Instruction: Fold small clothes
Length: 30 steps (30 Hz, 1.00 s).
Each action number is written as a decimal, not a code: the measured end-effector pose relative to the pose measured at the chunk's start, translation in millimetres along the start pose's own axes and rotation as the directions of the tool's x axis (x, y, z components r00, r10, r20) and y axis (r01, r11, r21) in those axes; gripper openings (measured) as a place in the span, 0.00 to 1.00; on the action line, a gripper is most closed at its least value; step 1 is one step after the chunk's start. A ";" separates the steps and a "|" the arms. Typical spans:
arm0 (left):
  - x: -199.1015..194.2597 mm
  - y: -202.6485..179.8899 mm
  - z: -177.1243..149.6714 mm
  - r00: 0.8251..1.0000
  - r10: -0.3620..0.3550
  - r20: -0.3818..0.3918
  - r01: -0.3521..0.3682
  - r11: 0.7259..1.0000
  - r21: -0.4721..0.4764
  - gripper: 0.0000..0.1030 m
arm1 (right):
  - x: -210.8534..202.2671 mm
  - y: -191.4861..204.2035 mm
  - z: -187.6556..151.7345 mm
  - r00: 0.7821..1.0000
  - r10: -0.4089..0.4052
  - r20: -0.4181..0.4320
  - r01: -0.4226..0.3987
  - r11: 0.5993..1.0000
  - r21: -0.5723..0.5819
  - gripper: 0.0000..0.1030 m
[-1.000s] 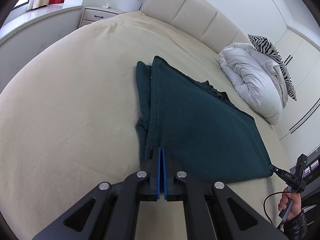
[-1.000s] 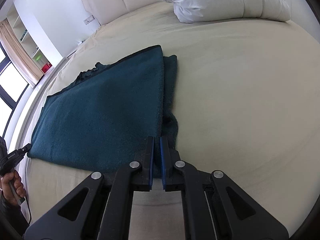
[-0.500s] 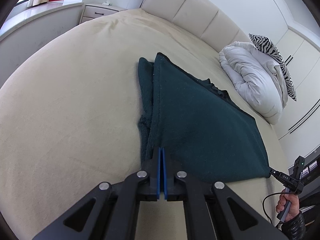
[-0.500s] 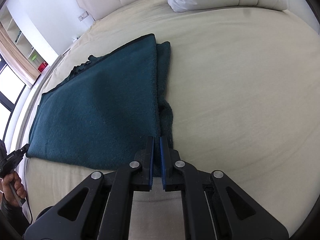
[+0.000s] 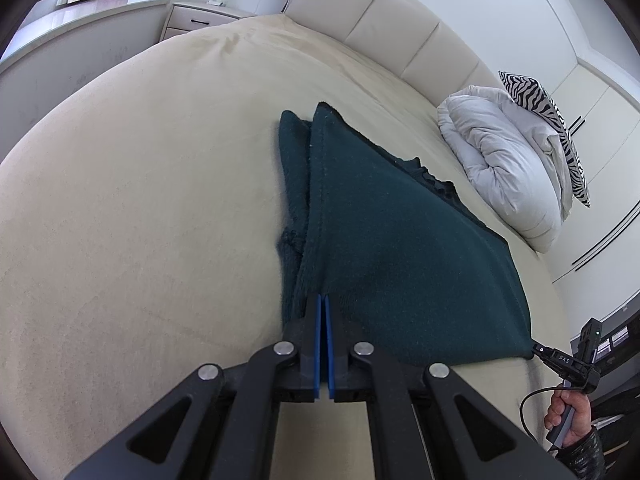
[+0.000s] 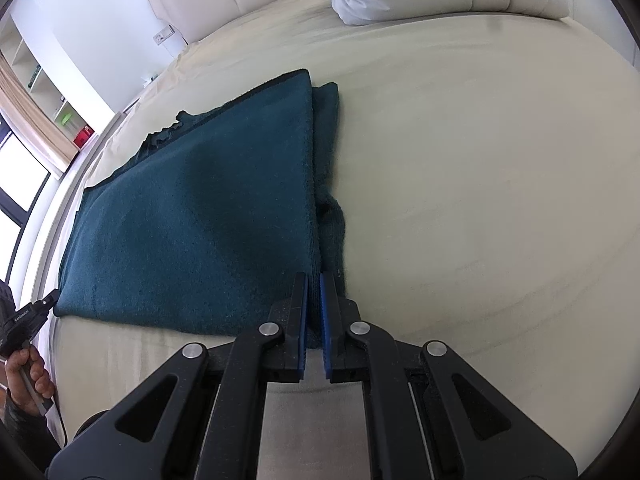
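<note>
The dark green garment [image 5: 400,248] lay spread on the beige bed [image 5: 140,200], one long edge doubled over. My left gripper [image 5: 323,304] was pinched tight on one near corner of it, and my right gripper [image 6: 314,292] was clamped on the other near corner.

Fuzzy, matt dark-teal cloth [image 5: 400,248] on a smooth beige bed sheet [image 5: 140,208]. Padded, faintly glossy headboard [image 5: 384,28]. Puffy white duvet [image 5: 508,168]. Matt black plastic gripper arms, shiny metal rivets [image 6: 269,329].
</note>
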<state>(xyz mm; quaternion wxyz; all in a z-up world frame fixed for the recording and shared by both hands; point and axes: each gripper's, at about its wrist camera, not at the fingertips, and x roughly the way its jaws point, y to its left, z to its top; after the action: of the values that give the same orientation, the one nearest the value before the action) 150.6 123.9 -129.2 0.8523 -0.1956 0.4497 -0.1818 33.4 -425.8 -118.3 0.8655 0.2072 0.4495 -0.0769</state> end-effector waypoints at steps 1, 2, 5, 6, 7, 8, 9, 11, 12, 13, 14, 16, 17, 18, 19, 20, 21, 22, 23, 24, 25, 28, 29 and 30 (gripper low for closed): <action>-0.4 0.0 -0.5 1.000 0.001 0.000 -0.001 1.000 0.000 0.03 | 4.5 -2.8 -0.1 1.000 0.009 -0.013 -0.009 1.000 0.008 0.04; -1.1 -0.1 -1.2 1.000 0.003 0.002 -0.003 1.000 0.000 0.03 | 7.0 -3.9 0.1 1.000 0.011 -0.020 -0.011 1.000 0.010 0.04; -1.8 -0.5 -3.0 1.000 0.003 0.004 -0.003 1.000 0.000 0.03 | 4.9 1.0 0.5 1.000 -0.010 -0.010 0.010 1.000 -0.011 0.04; -2.2 -0.7 -3.1 1.000 0.004 0.004 -0.004 1.000 0.001 0.03 | 5.0 0.8 0.5 1.000 -0.009 -0.009 0.009 1.000 -0.005 0.05; -2.0 -0.9 -2.9 1.000 0.005 0.004 -0.005 1.000 0.003 0.03 | 5.7 -0.8 0.4 1.000 -0.001 -0.011 0.001 1.000 0.004 0.05; -2.3 -1.8 -4.0 1.000 0.009 0.005 -0.009 1.000 0.007 0.03 | 6.3 -2.8 0.4 1.000 0.008 -0.010 -0.008 1.000 0.012 0.05; -2.4 -2.7 -4.9 1.000 0.013 0.007 -0.013 1.000 0.012 0.03 | 6.7 -4.0 0.8 1.000 0.012 -0.010 -0.012 1.000 0.016 0.05; -3.2 -2.7 -5.8 1.000 0.011 0.008 -0.011 1.000 0.007 0.03 | 7.0 -2.9 1.5 1.000 0.007 -0.011 -0.007 1.000 0.006 0.04; -3.6 -2.9 -6.6 1.000 0.009 0.009 -0.009 1.000 0.002 0.03 | 6.3 -1.5 0.9 1.000 0.000 -0.009 0.000 1.000 -0.001 0.05; -3.9 -2.9 -7.7 1.000 0.008 0.010 -0.008 1.000 0.000 0.03 | 5.6 -0.7 0.2 1.000 -0.004 -0.008 0.004 1.000 -0.005 0.05; -3.7 -3.1 -8.4 1.000 0.008 0.010 -0.008 1.000 -0.001 0.03 | 5.1 -0.4 0.4 1.000 -0.005 -0.007 0.005 1.000 -0.003 0.05; -3.8 -2.7 -8.8 1.000 0.009 0.010 -0.009 1.000 -0.002 0.03 | 3.3 -0.6 -0.4 1.000 -0.002 -0.001 0.002 1.000 0.004 0.05; -3.8 -2.6 -9.3 1.000 0.009 0.010 -0.009 1.000 -0.004 0.03 | 3.9 -1.4 -1.2 1.000 -0.001 -0.002 0.001 1.000 0.005 0.05; -3.8 -2.8 -9.2 1.000 0.009 0.011 -0.009 1.000 -0.004 0.03 | 5.7 -2.5 -1.9 1.000 0.003 -0.005 -0.003 1.000 0.007 0.05; -3.5 -2.4 -8.5 1.000 0.010 0.010 -0.010 1.000 -0.005 0.03 | 6.9 -3.5 -2.4 1.000 0.007 -0.008 -0.007 1.000 0.008 0.05; -3.2 -1.7 -8.7 1.000 0.012 0.012 -0.012 1.000 -0.012 0.03 | 7.5 -4.2 -2.2 1.000 0.009 -0.012 -0.009 1.000 0.007 0.05; -2.9 -1.4 -8.1 1.000 0.014 0.013 -0.014 1.000 -0.017 0.03 | 7.4 -4.4 -1.8 1.000 0.010 -0.015 -0.010 1.000 0.008 0.05; -2.5 -2.2 -7.6 1.000 0.019 0.015 -0.018 1.000 -0.016 0.04 | 6.8 -3.8 -1.2 1.000 0.007 -0.016 -0.007 1.000 0.005 0.05; -1.8 -3.1 -6.4 1.000 0.022 0.015 -0.022 1.000 -0.013 0.04 | 6.1 -2.4 -0.9 1.000 0.001 -0.016 -0.001 1.000 -0.002 0.05; -0.4 -3.9 -5.9 1.000 0.026 0.010 -0.026 1.000 -0.009 0.05 | 5.5 -0.5 -0.8 1.000 -0.007 -0.015 0.007 1.000 -0.010 0.05; -0.1 -3.7 -5.7 1.000 0.025 0.008 -0.025 1.000 -0.009 0.05 | 4.4 0.7 -1.1 1.000 -0.015 -0.010 0.015 1.000 -0.010 0.05; -1.7 -0.1 -3.6 1.000 0.003 0.005 -0.003 1.000 -0.028 0.05 | 2.7 -0.3 -2.4 1.000 -0.018 0.002 0.018 1.000 0.016 0.05; -2.6 1.3 -3.1 1.000 -0.009 0.004 0.009 0.999 -0.038 0.05 | 3.3 -0.4 -3.0 1.000 -0.017 0.004 0.017 1.000 0.020 0.05; -4.3 2.2 -2.5 1.000 -0.018 0.006 0.019 0.999 -0.048 0.05 | 4.0 -0.2 -3.5 1.000 -0.017 0.003 0.017 1.000 0.016 0.05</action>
<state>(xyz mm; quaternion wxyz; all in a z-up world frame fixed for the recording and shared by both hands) 146.5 127.4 -128.5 0.8469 -0.2208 0.4496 -0.1783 33.1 -424.2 -123.3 0.8638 0.2104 0.4493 -0.0882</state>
